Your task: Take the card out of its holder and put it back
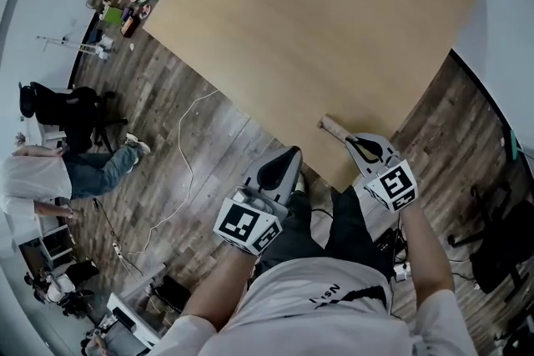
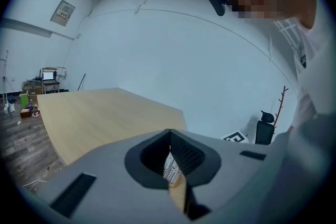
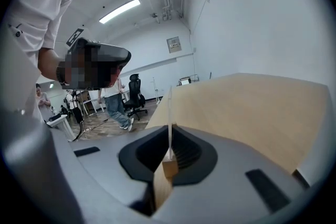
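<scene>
Left gripper (image 1: 289, 156): off the near edge of the table (image 1: 317, 21), over the floor, tip pointing toward the table. Jaws are closed on the card (image 2: 169, 166), a small printed piece pinched deep between the pads. A wood-coloured strip shows just below it, and I cannot tell what it is. The head view does not resolve the card.

Holder (image 1: 333, 127): a small wooden block at the table's near edge, right of the left gripper and apart from it. Resting or lifted, cannot tell.

Right gripper (image 1: 356, 142): jaws clamped on the block's near end. In the right gripper view a thin pale sheet (image 3: 169, 113) stands upright and edge-on from the block's top. Second card or part of the holder, undetermined.
</scene>
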### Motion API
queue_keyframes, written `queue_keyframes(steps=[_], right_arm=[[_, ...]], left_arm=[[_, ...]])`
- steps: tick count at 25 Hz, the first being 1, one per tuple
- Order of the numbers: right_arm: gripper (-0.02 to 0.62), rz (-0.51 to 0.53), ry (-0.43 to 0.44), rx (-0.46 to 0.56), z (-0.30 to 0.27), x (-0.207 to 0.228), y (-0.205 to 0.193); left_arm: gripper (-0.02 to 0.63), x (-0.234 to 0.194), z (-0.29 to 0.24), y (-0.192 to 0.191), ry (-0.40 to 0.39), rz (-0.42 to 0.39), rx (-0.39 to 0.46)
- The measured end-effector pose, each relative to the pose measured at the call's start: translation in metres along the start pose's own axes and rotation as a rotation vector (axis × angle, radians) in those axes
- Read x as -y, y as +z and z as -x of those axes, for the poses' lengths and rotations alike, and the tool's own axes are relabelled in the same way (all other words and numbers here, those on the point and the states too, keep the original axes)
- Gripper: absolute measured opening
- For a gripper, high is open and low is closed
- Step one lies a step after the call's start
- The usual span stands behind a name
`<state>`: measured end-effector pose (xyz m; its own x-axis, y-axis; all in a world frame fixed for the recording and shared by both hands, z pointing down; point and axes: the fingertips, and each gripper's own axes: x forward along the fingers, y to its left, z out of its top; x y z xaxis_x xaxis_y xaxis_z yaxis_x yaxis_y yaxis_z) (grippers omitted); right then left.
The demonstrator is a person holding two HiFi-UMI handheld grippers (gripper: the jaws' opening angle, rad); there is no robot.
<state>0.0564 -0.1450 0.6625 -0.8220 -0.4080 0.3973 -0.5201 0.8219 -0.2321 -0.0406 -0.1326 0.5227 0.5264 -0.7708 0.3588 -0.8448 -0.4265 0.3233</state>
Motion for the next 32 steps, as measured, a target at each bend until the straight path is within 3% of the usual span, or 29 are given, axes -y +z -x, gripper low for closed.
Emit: queue_keyframes(steps=[12,32], right_arm=[[0.026,-0.001,-0.056,0.105,0.038,-0.002,0.083],[0.026,0.023,-0.190,0.236,0.106,-0.050,0.251]], left_arm=[[0.014,0.021,0.007,0.027,-0.088,-0.029,0.069],[0.014,0.050,0.045,0.118,-0.231,-0.080,0.144]])
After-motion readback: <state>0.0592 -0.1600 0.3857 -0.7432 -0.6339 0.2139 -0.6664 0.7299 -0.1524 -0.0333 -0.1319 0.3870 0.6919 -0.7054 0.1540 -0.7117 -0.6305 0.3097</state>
